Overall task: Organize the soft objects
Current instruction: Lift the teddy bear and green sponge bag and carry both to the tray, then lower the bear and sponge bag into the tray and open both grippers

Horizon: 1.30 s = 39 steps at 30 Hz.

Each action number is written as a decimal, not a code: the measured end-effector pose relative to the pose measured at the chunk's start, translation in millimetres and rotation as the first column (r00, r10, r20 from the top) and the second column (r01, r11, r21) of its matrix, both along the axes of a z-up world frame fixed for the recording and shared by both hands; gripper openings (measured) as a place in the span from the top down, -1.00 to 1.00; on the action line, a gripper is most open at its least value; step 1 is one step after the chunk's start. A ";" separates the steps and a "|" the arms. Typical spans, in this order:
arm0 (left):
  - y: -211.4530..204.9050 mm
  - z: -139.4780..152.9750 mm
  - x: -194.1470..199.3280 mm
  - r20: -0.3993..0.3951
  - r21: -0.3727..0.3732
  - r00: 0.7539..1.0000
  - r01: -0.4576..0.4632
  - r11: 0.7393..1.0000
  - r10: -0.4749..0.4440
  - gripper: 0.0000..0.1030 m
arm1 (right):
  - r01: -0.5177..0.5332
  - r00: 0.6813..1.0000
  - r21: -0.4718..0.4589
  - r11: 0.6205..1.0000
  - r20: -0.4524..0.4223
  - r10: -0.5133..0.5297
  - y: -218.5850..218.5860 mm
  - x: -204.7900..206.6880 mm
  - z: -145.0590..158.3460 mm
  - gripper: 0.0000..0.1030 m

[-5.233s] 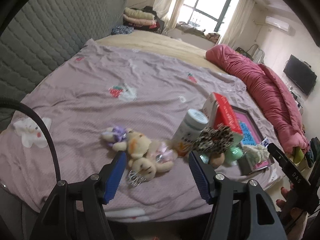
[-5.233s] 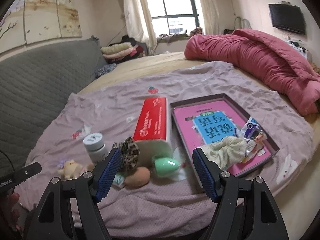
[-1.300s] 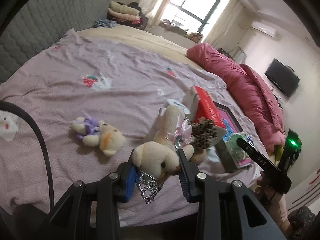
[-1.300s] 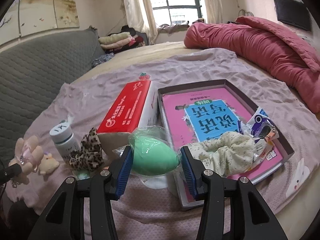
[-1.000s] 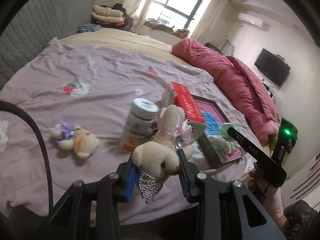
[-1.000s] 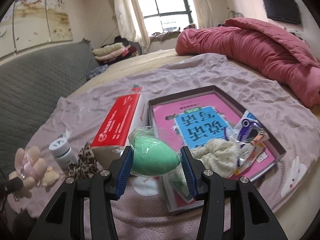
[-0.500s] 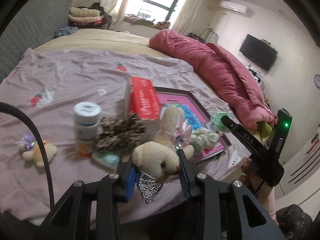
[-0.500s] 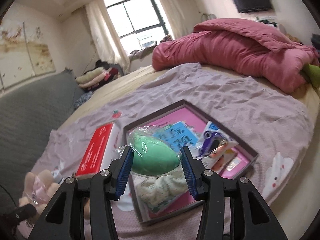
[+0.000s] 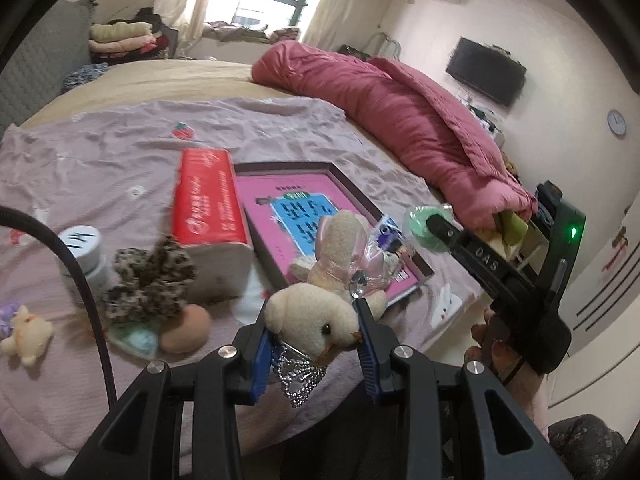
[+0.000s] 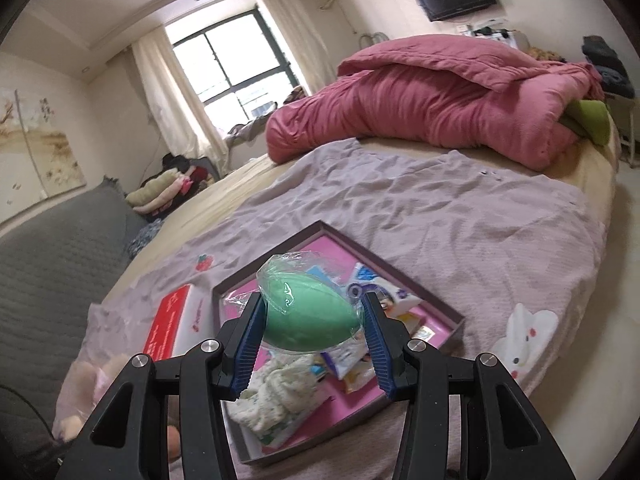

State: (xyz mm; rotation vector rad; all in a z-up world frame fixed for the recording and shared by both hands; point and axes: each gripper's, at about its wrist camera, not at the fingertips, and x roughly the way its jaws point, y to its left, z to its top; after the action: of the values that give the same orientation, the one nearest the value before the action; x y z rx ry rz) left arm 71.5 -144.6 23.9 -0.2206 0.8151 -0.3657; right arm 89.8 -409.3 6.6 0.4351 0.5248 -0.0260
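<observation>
Both grippers are loaded and held above the bed, so the step in hand looks like carrying two soft things to the tray (image 10: pixel 404 280). The left gripper (image 9: pixel 316 346) is closed on a cream plush rabbit (image 9: pixel 316 318), squeezing its head between the blue pads, with its pink-bowed body pointing toward the tray and a beaded chain dangling below. The right gripper (image 10: pixel 312 330) is clamped on a green sponge (image 10: pixel 310 318) wrapped in clear film, hovering over the tray's near half, above a pale knitted cloth (image 10: pixel 280 394) already lying inside.

Left of the tray stand a red box (image 9: pixel 208 200), a leopard-print scrunchie (image 9: pixel 148 280), a peach sponge (image 9: pixel 186 328), a white bottle (image 9: pixel 80 252) and, farthest out, a small plush bear (image 9: pixel 24 330).

The next move likely calls for lowering the green sponge into the tray beside the cloth and releasing, then bringing the rabbit across
</observation>
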 end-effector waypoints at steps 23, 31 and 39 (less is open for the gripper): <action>-87.7 -41.8 35.6 -0.046 0.053 0.985 0.167 0.985 -0.164 0.27 | 0.081 0.996 0.025 0.996 -0.028 -0.080 -26.3 1.7 -11.1 0.04; -103.0 -59.1 56.3 -0.072 0.108 0.985 0.165 0.980 -0.158 0.27 | 0.083 0.995 0.037 0.996 -0.053 -0.081 -28.4 6.3 -18.3 0.04; -104.7 -78.5 77.0 -0.104 0.131 0.986 0.141 0.981 -0.128 0.27 | 0.088 0.993 0.050 0.995 -0.084 -0.084 -29.8 9.3 -25.5 0.04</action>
State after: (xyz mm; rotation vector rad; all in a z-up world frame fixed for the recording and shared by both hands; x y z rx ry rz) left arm 148.6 -249.2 -54.6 -0.0540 0.9484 -0.4269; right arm 99.1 -439.1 -19.0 0.5110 0.5884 -0.1131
